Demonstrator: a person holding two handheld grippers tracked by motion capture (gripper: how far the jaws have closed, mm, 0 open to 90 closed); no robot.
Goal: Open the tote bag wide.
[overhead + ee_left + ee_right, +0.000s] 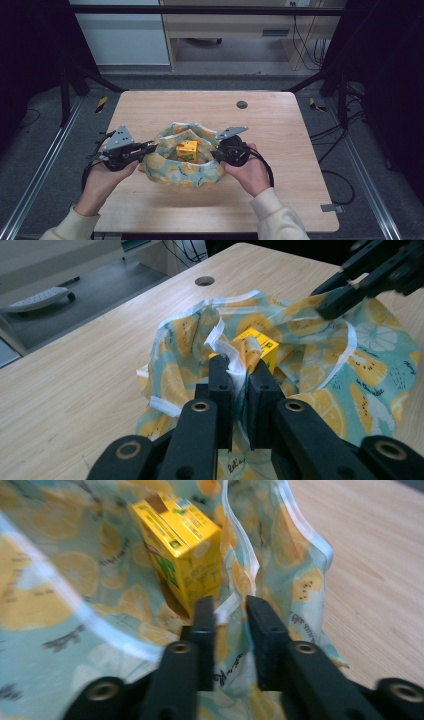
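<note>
- Lemon-print cloth bag (182, 167), teal with white trim, mouth spread wide near table (280, 150) centre.
- Pinched at opposite rims by left gripper (150, 148) and right gripper (216, 152).
- Yellow carton (186, 149) upright inside.

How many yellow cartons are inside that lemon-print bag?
1: the yellow carton stands in the middle of the open bag, between the two grippers pinching its rim. The folds could hide more.

Table (280, 150): pale wood-grain top, square-cornered, carried on a dark frame.
Far edge: a round grey cable port (242, 104) set in the top, right of centre.
On it: a cloth bag (170, 170) — teal with a yellow lemon print — lying near the middle, toward the near edge, mouth open upward.
Right near corner: a small grey tab (330, 207) at the table edge.
</note>
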